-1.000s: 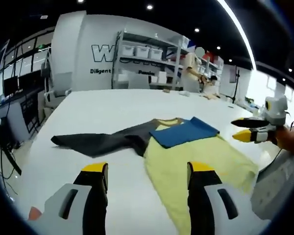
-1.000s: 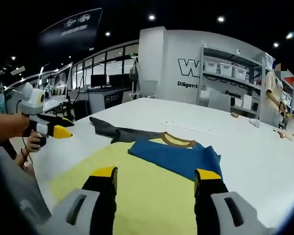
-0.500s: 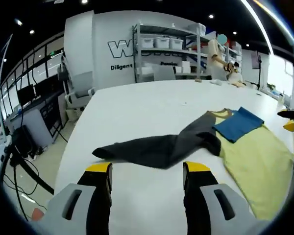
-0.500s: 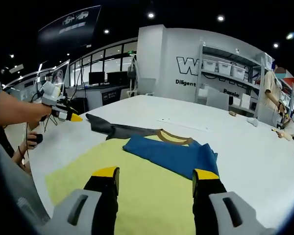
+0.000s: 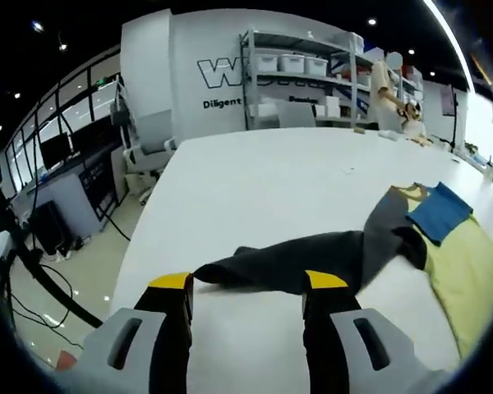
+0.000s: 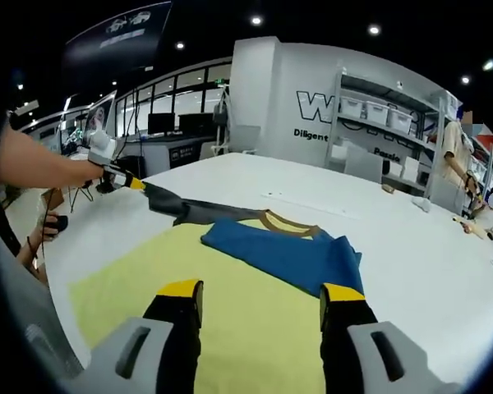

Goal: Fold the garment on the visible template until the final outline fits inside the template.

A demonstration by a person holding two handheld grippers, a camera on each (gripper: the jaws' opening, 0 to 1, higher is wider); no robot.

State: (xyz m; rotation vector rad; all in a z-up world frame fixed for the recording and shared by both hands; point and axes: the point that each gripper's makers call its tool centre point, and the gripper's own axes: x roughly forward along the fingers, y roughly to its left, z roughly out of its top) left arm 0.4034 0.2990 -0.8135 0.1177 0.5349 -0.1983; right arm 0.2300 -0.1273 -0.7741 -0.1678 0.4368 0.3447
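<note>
left gripper (image 5: 245, 287): jaws spread, nothing between them, poised at the cuff of the dark sleeve (image 5: 312, 263) | sleeve runs long away from the yellow garment (image 6: 230, 295) on the white table (image 5: 255, 180) | right gripper (image 6: 259, 295): jaws spread over the yellow body, farther from that cuff

The left gripper view sits low and close over the big white table (image 5: 263, 180), looking along the long dark grey sleeve (image 5: 312, 263) toward the grey shelves (image 5: 312, 74) at the back wall. The right gripper view looks across the yellow shirt body (image 6: 246, 295) from nearby. Both views share the sleeve, the folded blue sleeve (image 6: 287, 254) and the shelves.
</note>
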